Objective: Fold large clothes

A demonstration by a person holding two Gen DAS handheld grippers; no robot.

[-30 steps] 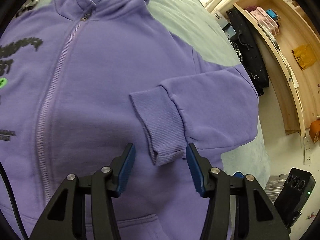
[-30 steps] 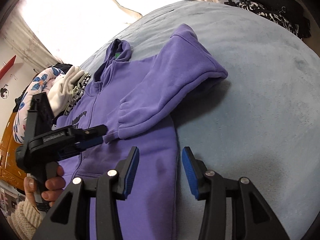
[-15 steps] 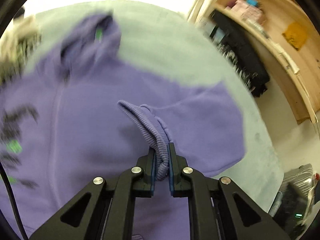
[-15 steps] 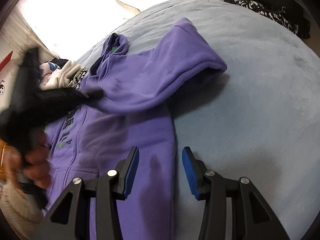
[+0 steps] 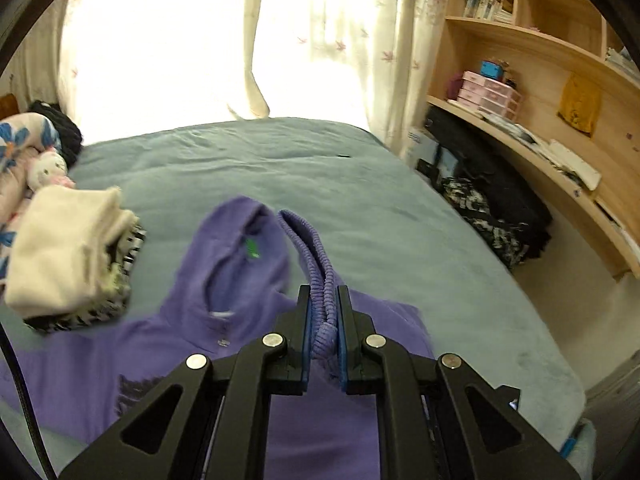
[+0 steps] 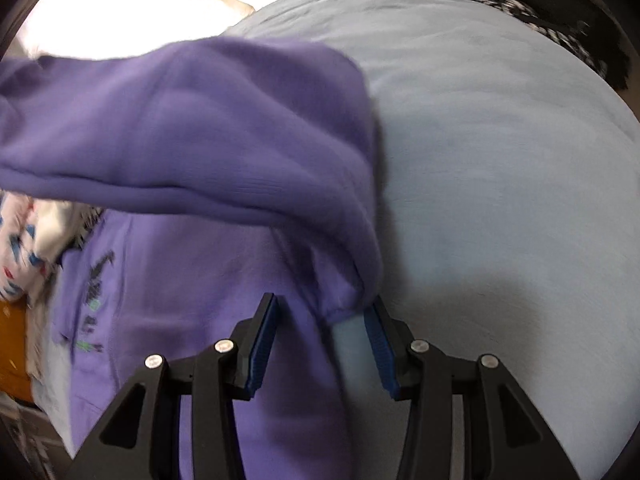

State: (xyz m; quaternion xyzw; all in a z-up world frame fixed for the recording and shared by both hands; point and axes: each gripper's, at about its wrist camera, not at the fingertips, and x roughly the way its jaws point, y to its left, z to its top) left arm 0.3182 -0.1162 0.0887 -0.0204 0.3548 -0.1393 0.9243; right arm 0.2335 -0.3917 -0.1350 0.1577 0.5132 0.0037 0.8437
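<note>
Lifted now, left gripper [image 5: 323, 316] clamps hoodie cuff [image 5: 320, 276]; right gripper [image 6: 320, 344] gapes at the hem.

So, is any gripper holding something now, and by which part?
The left gripper is shut on the purple hoodie, holding the ribbed sleeve cuff. The right gripper is open and holds nothing.

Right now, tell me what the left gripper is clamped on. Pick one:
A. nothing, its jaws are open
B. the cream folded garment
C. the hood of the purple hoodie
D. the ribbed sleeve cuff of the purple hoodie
D: in the left wrist view the left gripper is shut on the ribbed cuff of the purple hoodie, lifted above the hood.
</note>
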